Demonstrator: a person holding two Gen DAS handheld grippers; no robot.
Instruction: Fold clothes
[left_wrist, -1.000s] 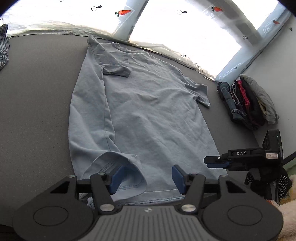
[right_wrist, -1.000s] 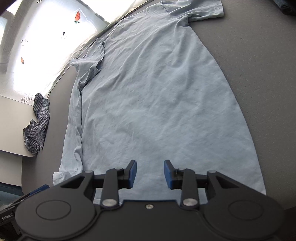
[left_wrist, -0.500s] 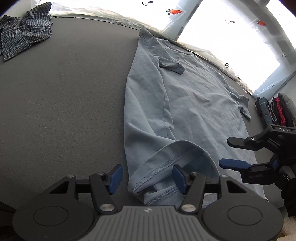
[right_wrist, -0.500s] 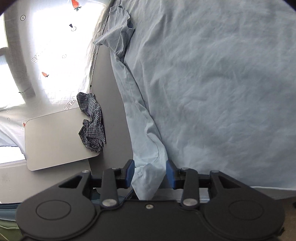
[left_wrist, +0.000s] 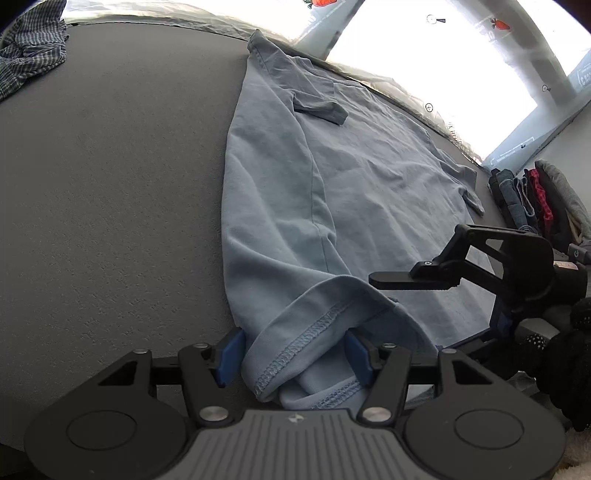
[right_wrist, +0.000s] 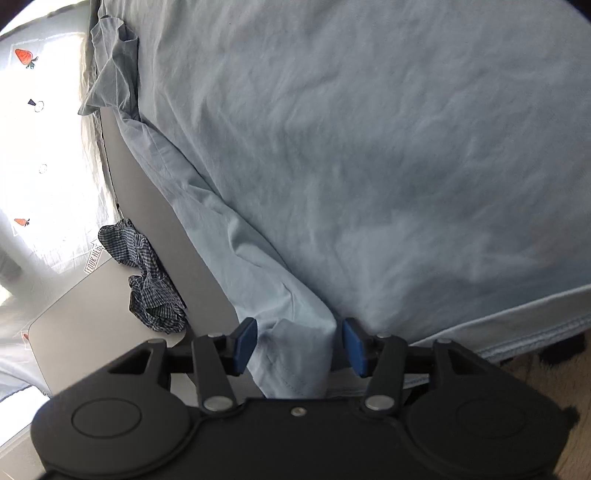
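Shirt (left_wrist: 332, 221) hem lies between left claw (left_wrist: 295, 356) pads.

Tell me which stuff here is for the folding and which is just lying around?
For the job: light blue T-shirt, left gripper, right gripper.

Lying about: crumpled checked cloth, pile of clothes at the table edge.

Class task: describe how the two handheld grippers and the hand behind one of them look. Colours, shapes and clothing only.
Both grippers, left gripper and right gripper, have matte black bodies with round discs, silver screws and angled black finger arms ending in blue pads. The hand wears a black knitted glove with white dots.
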